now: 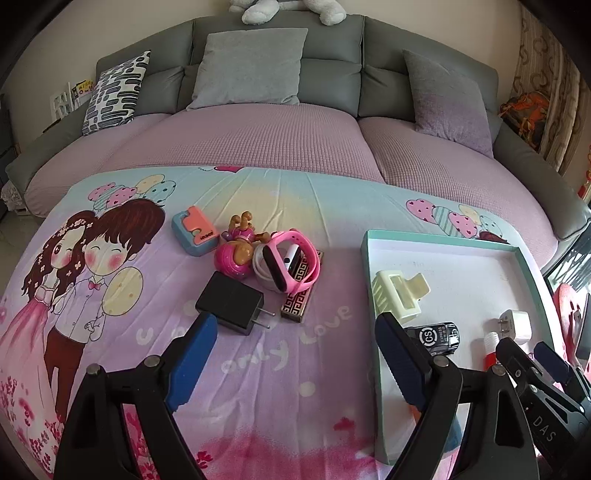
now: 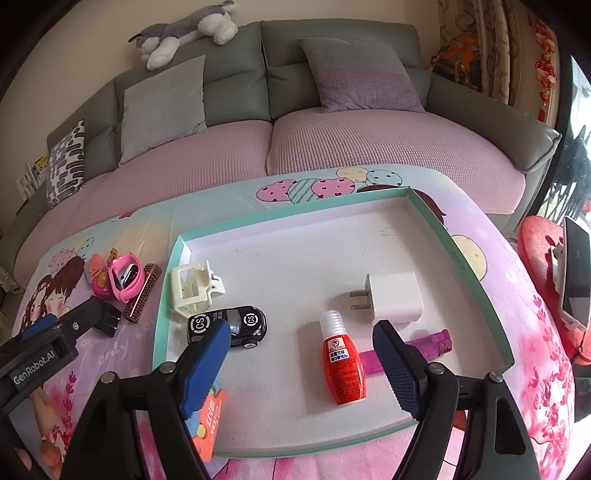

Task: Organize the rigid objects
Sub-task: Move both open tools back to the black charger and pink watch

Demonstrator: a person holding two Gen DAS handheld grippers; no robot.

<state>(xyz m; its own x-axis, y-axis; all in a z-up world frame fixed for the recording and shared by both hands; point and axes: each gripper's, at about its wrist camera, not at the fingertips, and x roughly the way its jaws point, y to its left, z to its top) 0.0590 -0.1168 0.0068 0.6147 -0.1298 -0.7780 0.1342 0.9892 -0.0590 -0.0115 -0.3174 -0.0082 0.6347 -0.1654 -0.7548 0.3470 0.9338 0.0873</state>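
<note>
My left tongs (image 1: 295, 354) hang with jaws spread wide, holding nothing, over the cartoon-couple bedsheet (image 1: 258, 369) that covers the table. Just ahead of the left fingertip lies the black charger (image 1: 229, 302), prongs pointing right. Beyond it sits a huddle: pink watch band (image 1: 295, 258) draped over a patterned bar (image 1: 301, 295), a pink round toy (image 1: 232, 258), and a blue-and-coral block (image 1: 195, 230).

My right tongs (image 2: 301, 356) are also spread apart and empty, poised above the teal-rimmed tray (image 2: 461, 236). Inside it: red bottle (image 2: 343, 365) lying between my fingers, white plug adapter (image 2: 391, 297) behind it, purple lighter (image 2: 432, 343) partly hidden by my right finger, black toy car (image 2: 236, 321) by my left finger, cream hair claw (image 2: 192, 288) in the left corner.

Behind the table runs a grey sofa (image 2: 236, 85) with lilac seat covers (image 2: 369, 147), cushions, and a plush husky (image 2: 184, 33) sprawled on top.
</note>
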